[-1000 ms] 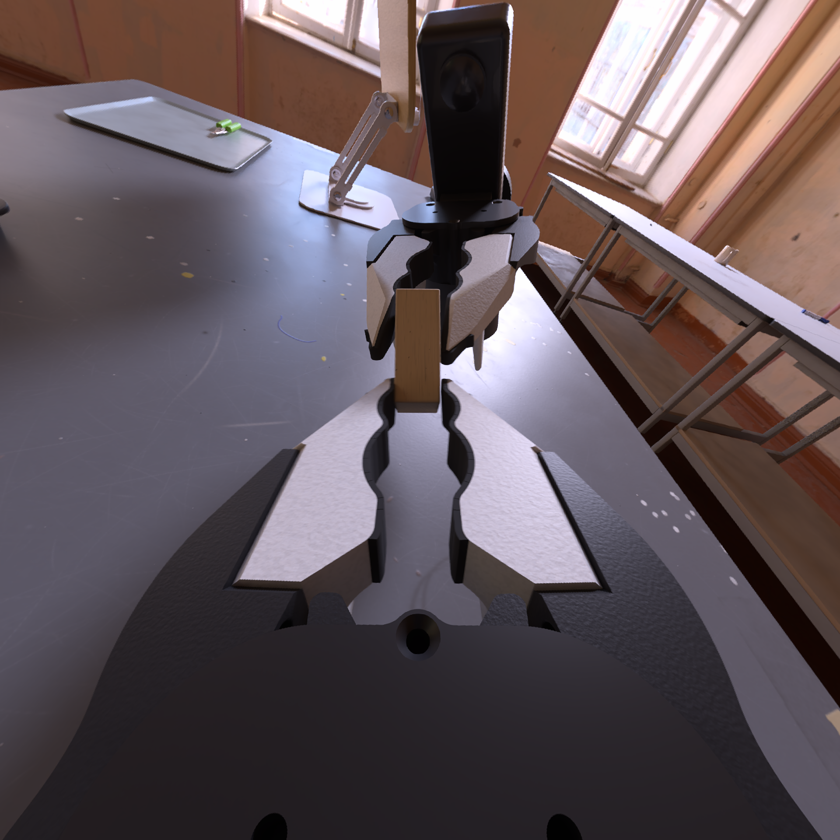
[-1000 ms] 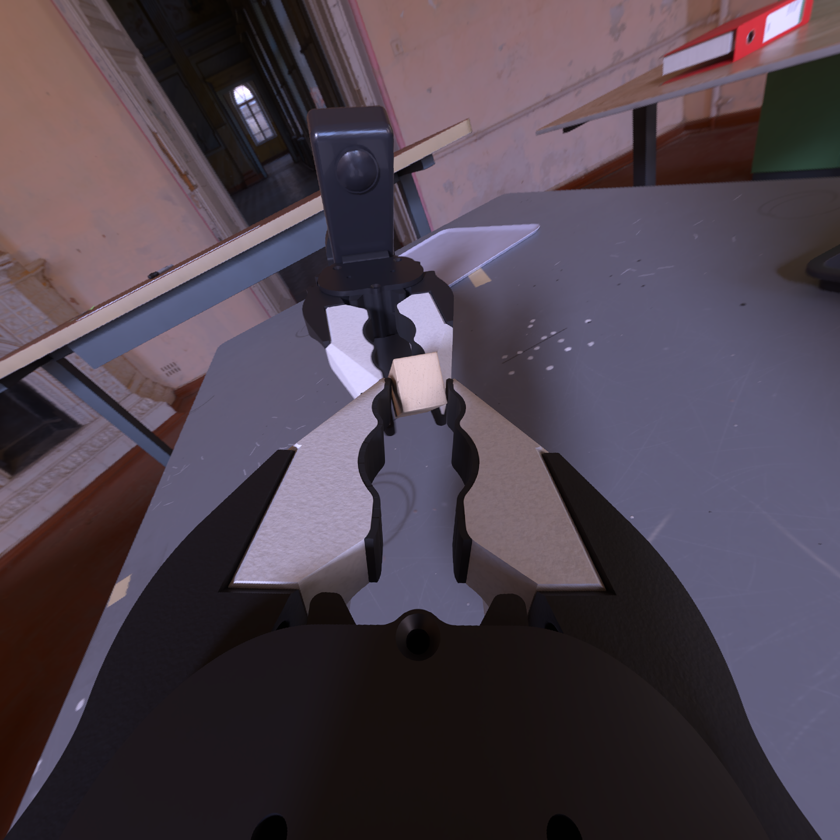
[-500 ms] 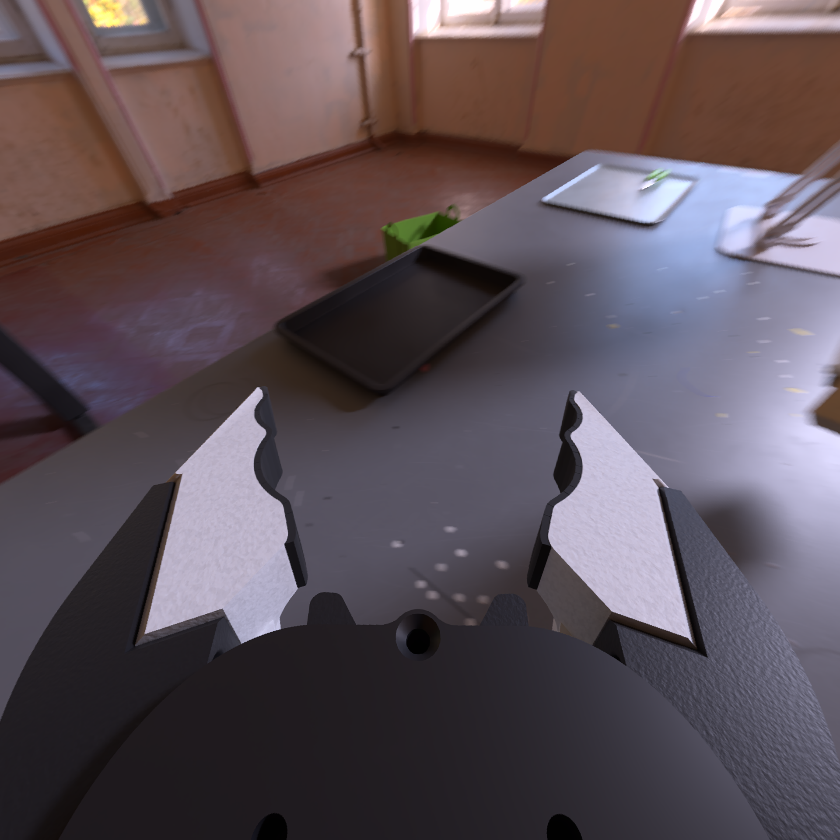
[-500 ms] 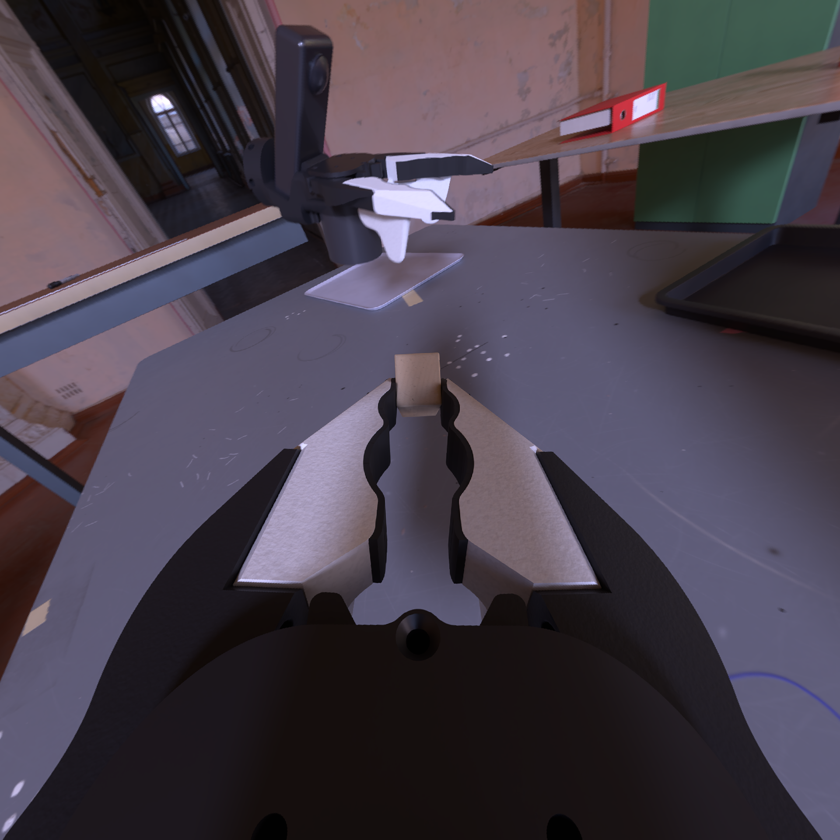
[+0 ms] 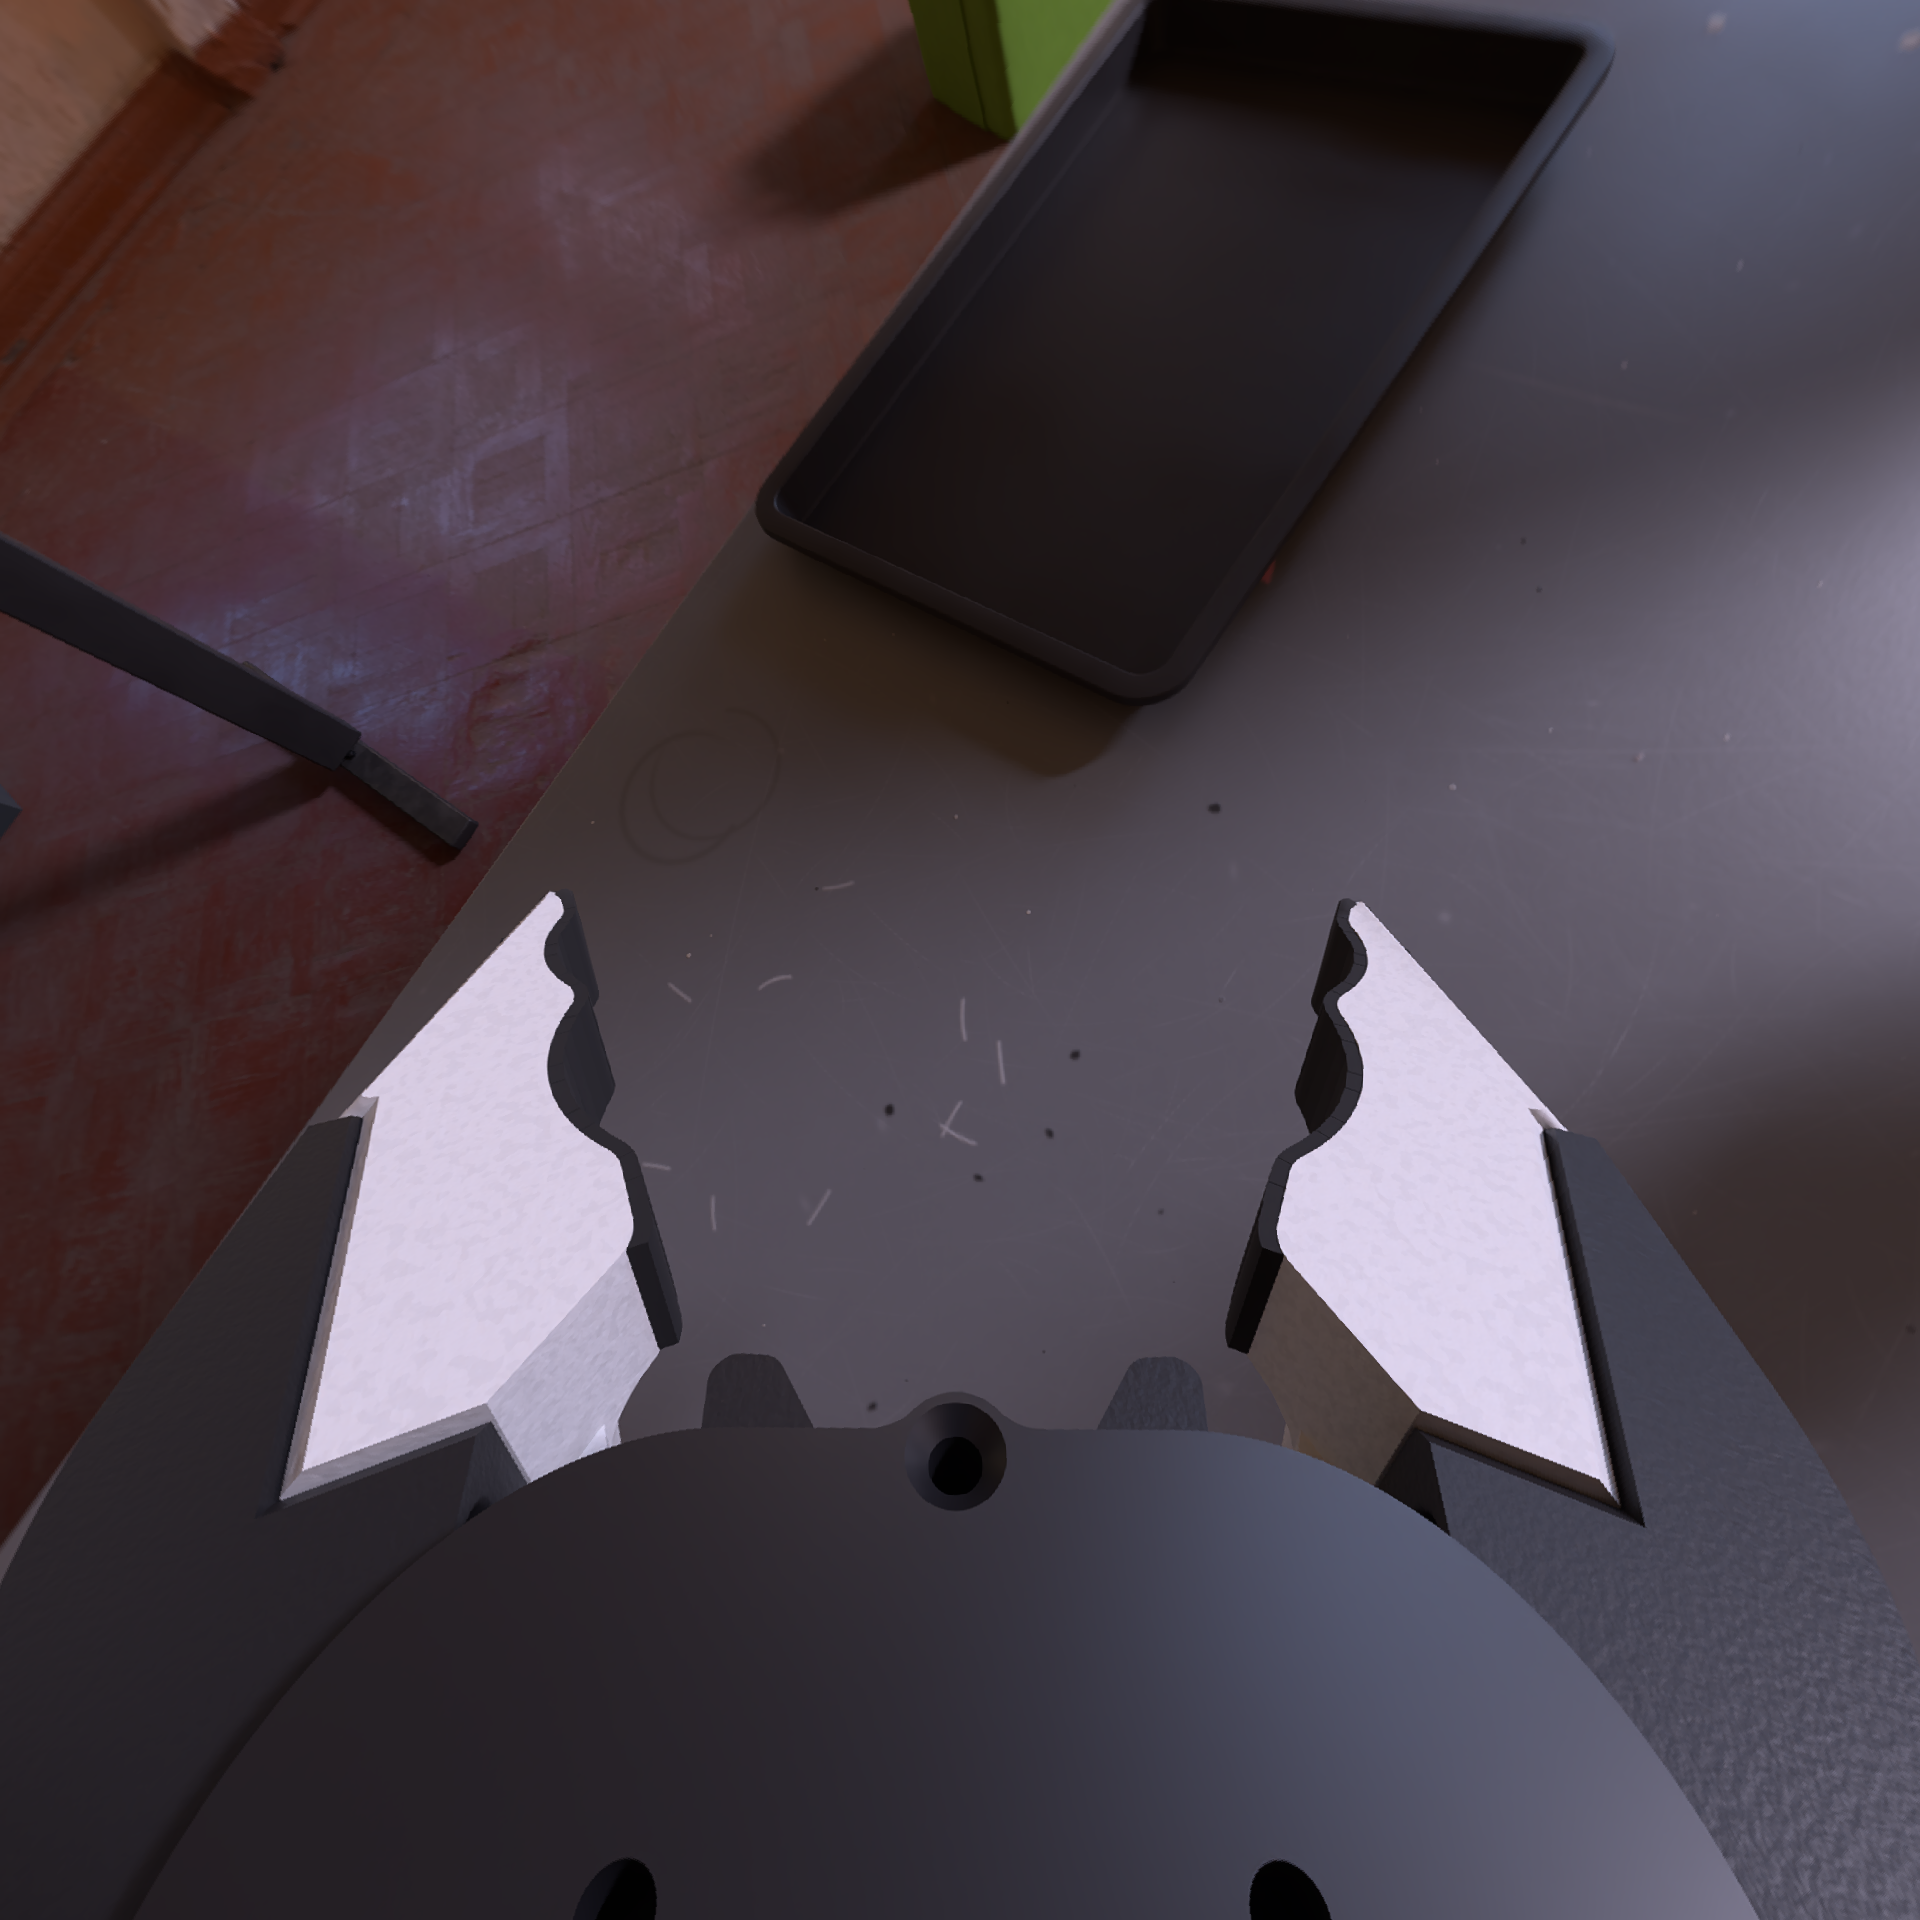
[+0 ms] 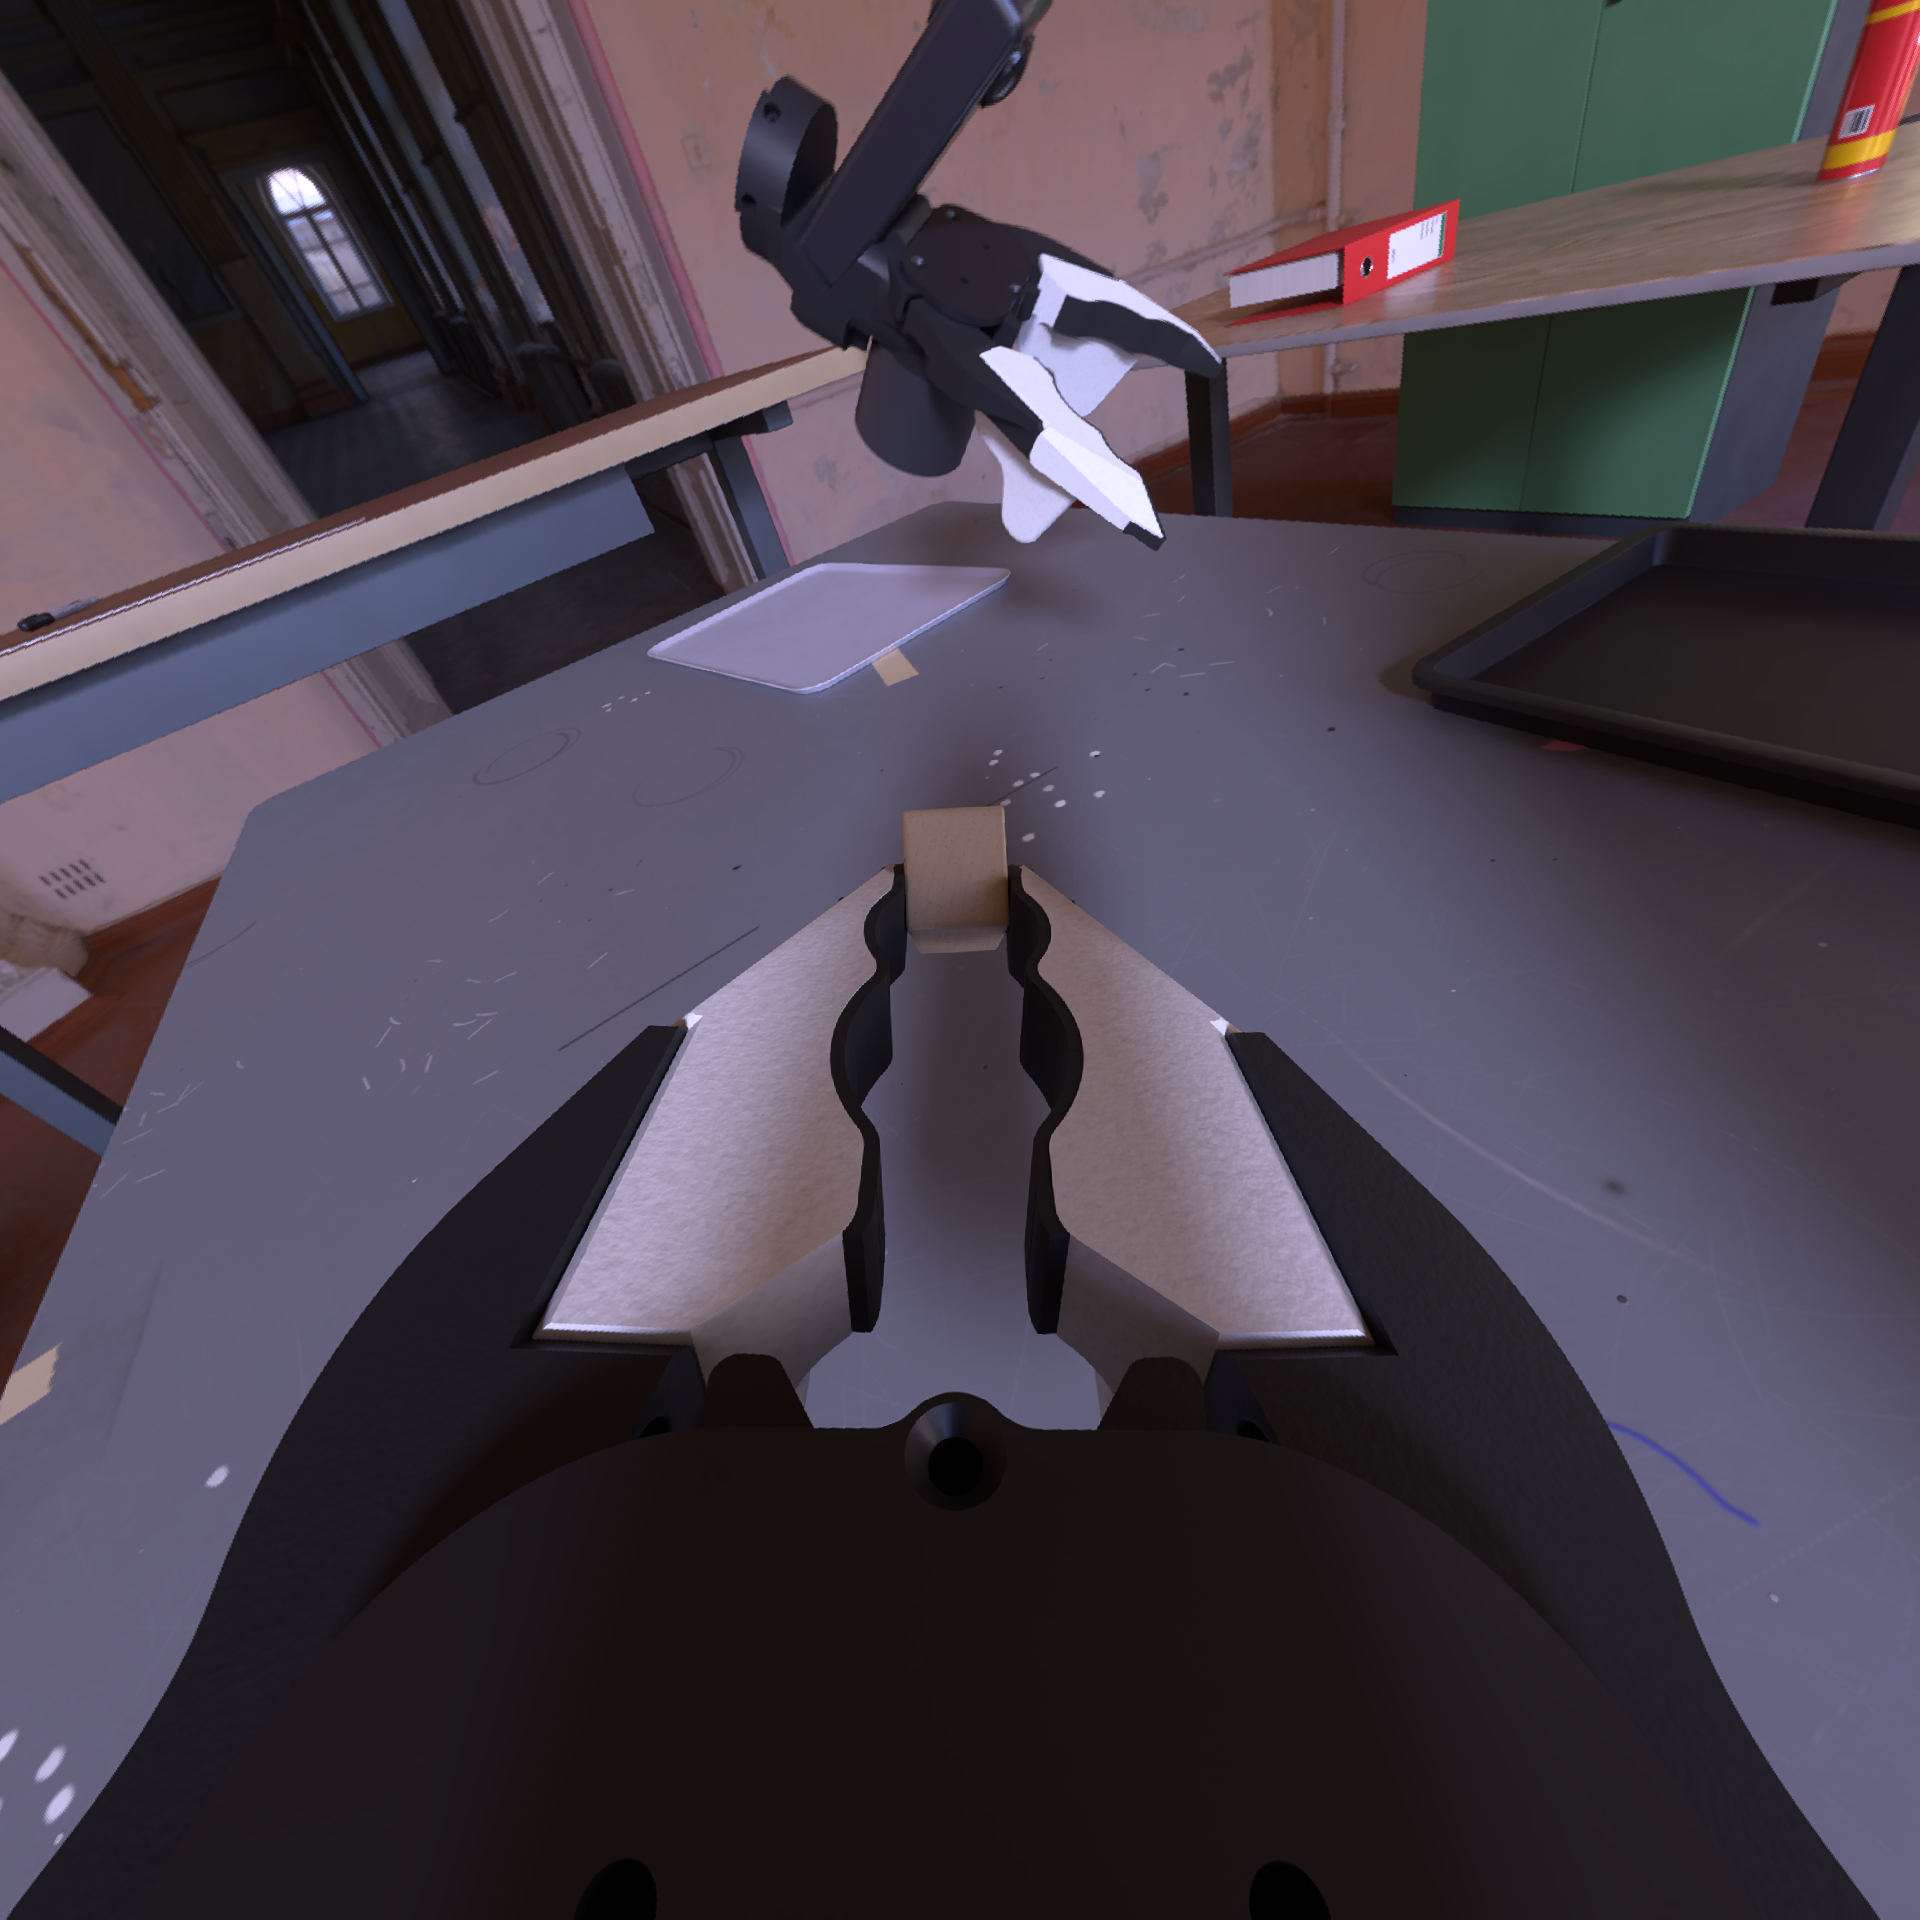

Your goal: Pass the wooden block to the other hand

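Nearest to us, our right gripper [image 6: 954, 894] has its jaws drawn in on the wooden block [image 6: 954, 878], pinching it at the very fingertips, so most of the block stands clear above and ahead of them. We judge that a tip grip of this kind leaves room on the block for a second gripper, which suits a pass. The block is off the grey table [image 6: 1351, 1039], held above it. Its underside and the faces pressed by the fingers are hidden from us.

Our left gripper [image 5: 956, 935] has its jaws spread wide with nothing between them, tilted down over the table edge near the black tray [image 5: 1164, 681]. From the right wrist view it hangs well apart from the block, up and beyond it, so we judge the block now sits with the right side alone.

Farther off lie a pale flat tray [image 6: 831, 623] and, on another desk, a red binder [image 6: 1351, 260]. The black tray is cut off at the frame edge in both views, and the green bin [image 5: 987, 62] beside it shows only in part.
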You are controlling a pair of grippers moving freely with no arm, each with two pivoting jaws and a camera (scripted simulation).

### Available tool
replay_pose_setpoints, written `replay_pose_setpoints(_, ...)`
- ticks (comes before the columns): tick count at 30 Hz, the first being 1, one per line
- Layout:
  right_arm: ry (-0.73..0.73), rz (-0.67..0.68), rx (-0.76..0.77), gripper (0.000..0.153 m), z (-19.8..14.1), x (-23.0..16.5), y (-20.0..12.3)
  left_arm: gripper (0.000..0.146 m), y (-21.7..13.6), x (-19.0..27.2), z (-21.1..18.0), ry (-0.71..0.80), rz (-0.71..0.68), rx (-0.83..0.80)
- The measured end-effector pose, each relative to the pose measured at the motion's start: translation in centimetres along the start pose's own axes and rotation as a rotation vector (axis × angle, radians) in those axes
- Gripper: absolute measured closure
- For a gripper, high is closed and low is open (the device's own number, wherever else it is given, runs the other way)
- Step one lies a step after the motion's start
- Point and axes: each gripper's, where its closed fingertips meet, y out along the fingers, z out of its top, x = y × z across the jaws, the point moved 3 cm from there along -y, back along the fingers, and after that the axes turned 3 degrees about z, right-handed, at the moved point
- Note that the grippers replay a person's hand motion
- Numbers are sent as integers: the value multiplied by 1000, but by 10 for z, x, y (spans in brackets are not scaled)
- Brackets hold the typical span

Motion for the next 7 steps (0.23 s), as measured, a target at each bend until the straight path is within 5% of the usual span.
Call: replay_pose_setpoints(7, 6, 22, -9, 135, -2, -1, 0, 5, 20, -6, -9, 55, -64, -132)
